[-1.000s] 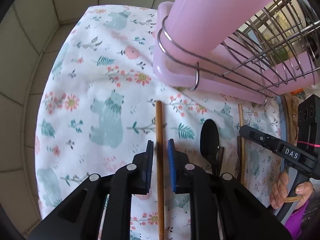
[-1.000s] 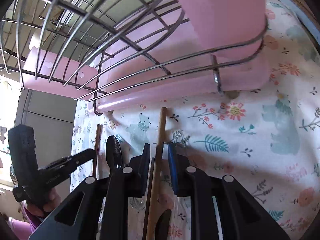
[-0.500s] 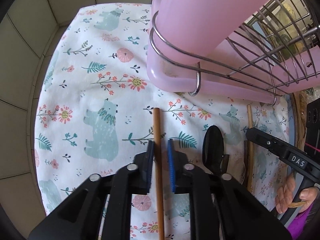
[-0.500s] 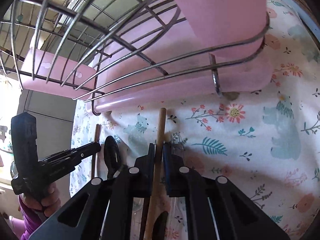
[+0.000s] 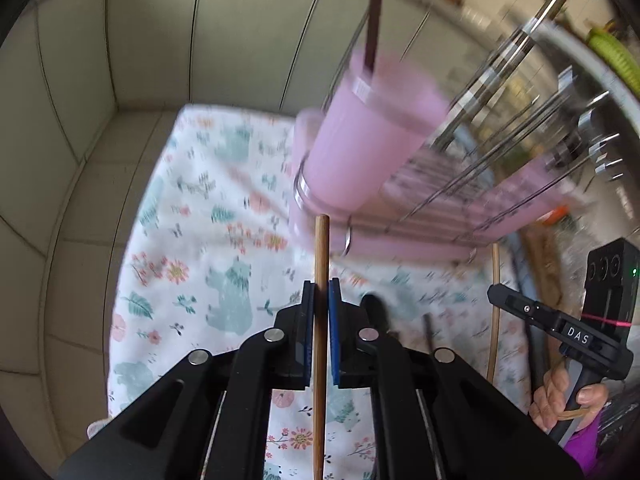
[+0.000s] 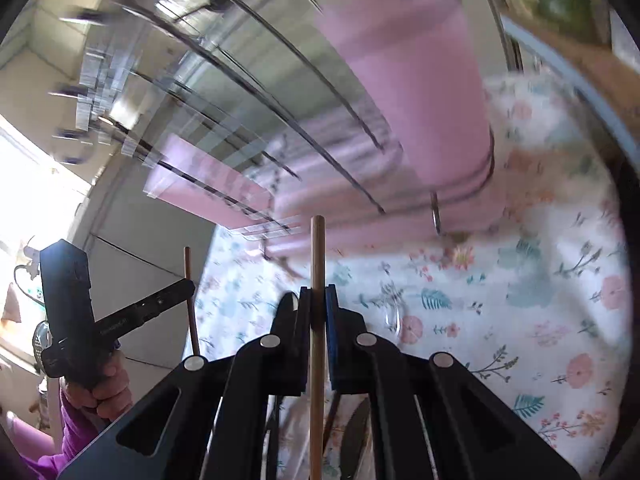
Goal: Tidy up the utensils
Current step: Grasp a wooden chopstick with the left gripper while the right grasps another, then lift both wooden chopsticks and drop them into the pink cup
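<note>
Both hand-held grippers, left [image 5: 320, 300] and right [image 6: 318, 304], clamped on chopsticks [image 5: 321, 264]; could snag pink cup [image 5: 372, 140] rim at twelve o'clock.

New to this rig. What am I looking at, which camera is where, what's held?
No robot here: a person carries a hand-held gripper in each hand, each with a fisheye camera looking along its fingers. In the left wrist view, the left hand-held gripper is clamped on a wooden chopstick; the other unit shows at right. In the right wrist view, the right hand-held gripper grips a second chopstick. Below lies a floral cloth with a dark spoon. Ahead is a wire rack carrying a pink utensil cup. Both views are motion-blurred.
</note>
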